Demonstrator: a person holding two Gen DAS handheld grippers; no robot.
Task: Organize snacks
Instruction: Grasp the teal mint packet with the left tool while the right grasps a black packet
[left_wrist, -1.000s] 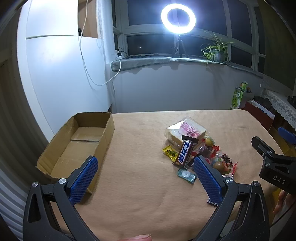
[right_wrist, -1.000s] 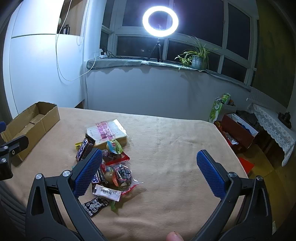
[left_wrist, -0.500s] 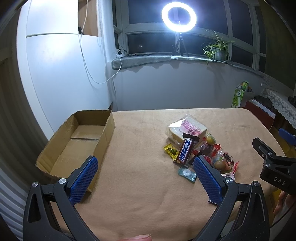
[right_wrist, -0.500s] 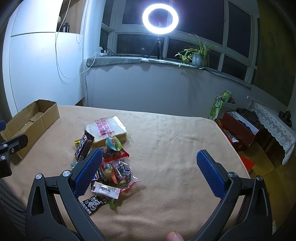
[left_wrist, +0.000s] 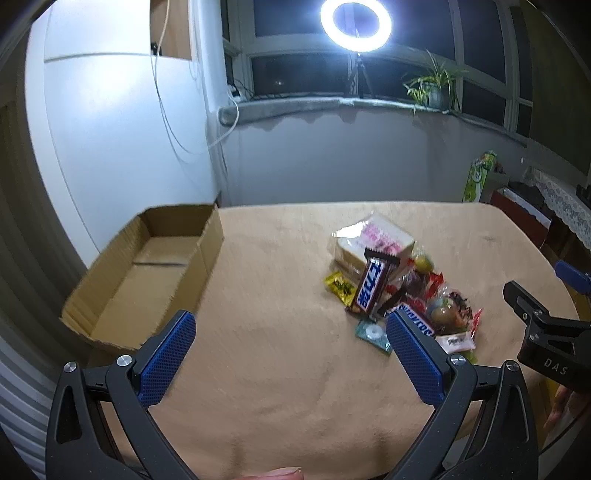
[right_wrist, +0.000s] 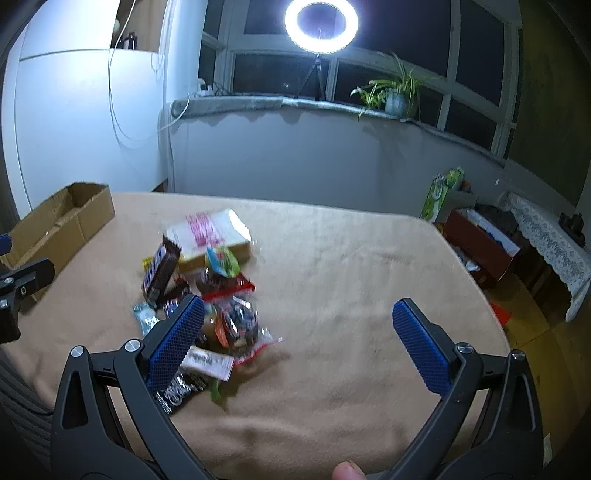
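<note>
Left tongs (left_wrist: 290, 350) are spread wide over the tan desk (left_wrist: 280, 266), nothing between the blue pads (left_wrist: 166, 356). Open cardboard box (left_wrist: 147, 273) sits off to the left with nothing inside that I can see. The snack pile (left_wrist: 399, 291) is on the right: a bagged sandwich (left_wrist: 373, 240) at the back, a Snickers bar (left_wrist: 371, 288) leaning across it, a small yellow packet (left_wrist: 339, 287) just beside that, and the rest is a blurry jumble. Right tongs (left_wrist: 546, 343) poke in at the right edge.

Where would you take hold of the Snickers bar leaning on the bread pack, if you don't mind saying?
Probably across the Snickers bar mid-length, pinching its long edges from above. Its upper end is propped on the sliced bread pack, so the middle sits raised and clearer of neighbouring wrappers.
</note>
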